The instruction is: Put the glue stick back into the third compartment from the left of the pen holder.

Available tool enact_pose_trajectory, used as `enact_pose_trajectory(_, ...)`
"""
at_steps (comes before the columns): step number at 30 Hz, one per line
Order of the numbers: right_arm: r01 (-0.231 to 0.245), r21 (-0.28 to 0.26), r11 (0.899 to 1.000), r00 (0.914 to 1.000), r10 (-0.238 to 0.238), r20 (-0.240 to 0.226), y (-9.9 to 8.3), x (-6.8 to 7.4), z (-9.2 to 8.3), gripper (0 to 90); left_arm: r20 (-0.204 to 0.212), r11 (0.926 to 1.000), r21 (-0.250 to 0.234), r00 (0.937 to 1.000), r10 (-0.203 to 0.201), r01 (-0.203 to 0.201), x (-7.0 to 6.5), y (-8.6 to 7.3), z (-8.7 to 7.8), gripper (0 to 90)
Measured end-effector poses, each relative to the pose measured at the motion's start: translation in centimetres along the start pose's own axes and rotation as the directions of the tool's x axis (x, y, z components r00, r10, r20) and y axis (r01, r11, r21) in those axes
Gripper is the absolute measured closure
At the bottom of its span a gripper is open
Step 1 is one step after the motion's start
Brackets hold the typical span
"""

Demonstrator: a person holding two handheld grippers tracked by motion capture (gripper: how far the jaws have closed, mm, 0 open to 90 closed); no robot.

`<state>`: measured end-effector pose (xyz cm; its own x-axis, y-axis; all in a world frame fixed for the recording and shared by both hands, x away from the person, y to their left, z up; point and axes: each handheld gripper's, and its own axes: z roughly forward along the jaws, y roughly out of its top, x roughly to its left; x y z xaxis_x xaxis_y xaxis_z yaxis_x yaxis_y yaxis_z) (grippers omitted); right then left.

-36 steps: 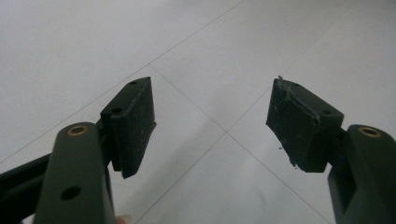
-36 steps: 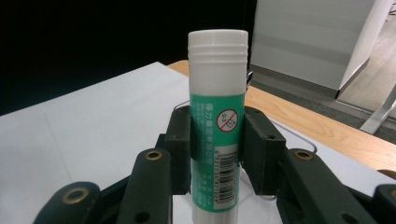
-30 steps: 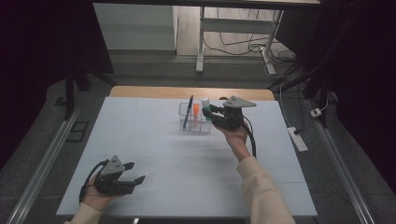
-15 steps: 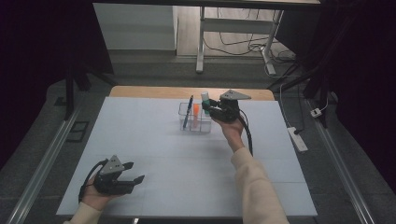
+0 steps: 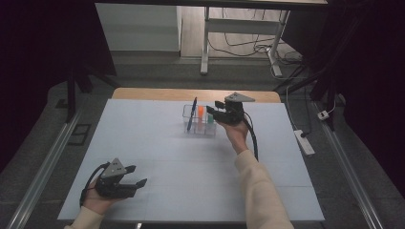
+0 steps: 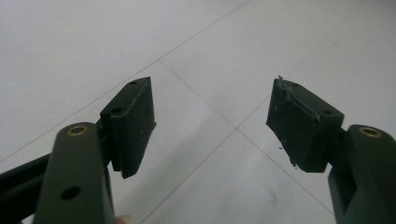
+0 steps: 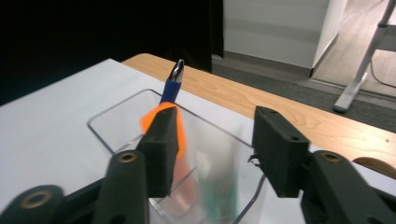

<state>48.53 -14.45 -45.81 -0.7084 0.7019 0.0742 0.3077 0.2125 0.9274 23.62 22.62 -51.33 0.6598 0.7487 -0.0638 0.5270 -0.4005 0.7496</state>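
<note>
Overhead, the right hand-held gripper [image 5: 214, 111] was held above a clear plastic holder [image 5: 199, 125] near the counter's [image 5: 143, 143] far edge, its jaws just opened with nothing gripped. A blue pen [image 7: 172, 83], an orange marker [image 7: 180, 135] and a green marker [image 5: 210, 119] were stood inside it. The left hand-held gripper [image 5: 136, 175] was rested near the front edge, jaws apart and empty.

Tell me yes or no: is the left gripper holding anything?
No; in the left gripper view the left gripper has its jaws apart with just the bare white table between them.
</note>
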Motion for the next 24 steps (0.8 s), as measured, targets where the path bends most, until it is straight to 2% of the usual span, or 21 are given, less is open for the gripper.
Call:
enact_pose_trajectory(4,0.035,0.021,0.999,0.9991,-0.035,-0.022,0.2,0.5,-0.8,47.0,-0.001,1.0000,0.002,1.0000,0.000,0.000,0.0,0.0,0.0,32.0)
enact_pose_trajectory(11,0.045,0.046,0.998,0.9964,-0.041,-0.074,0.0,1.0,-2.2,46.0,-0.002,1.0000,0.003,1.0000,-0.001,0.001,0.0,0.0,0.0,32.0)
enact_pose_trajectory(14,0.068,0.057,0.996,0.9944,-0.063,-0.084,-0.5,1.2,-3.0,46.0,-0.001,1.0000,0.003,1.0000,-0.003,0.003,0.1,0.0,0.0,32.1)
enact_pose_trajectory(24,0.085,0.091,0.992,0.9914,-0.075,-0.107,-2.7,0.8,-5.9,46.0,-0.004,0.9999,0.007,1.0000,-0.008,0.008,0.2,0.0,0.1,32.0)
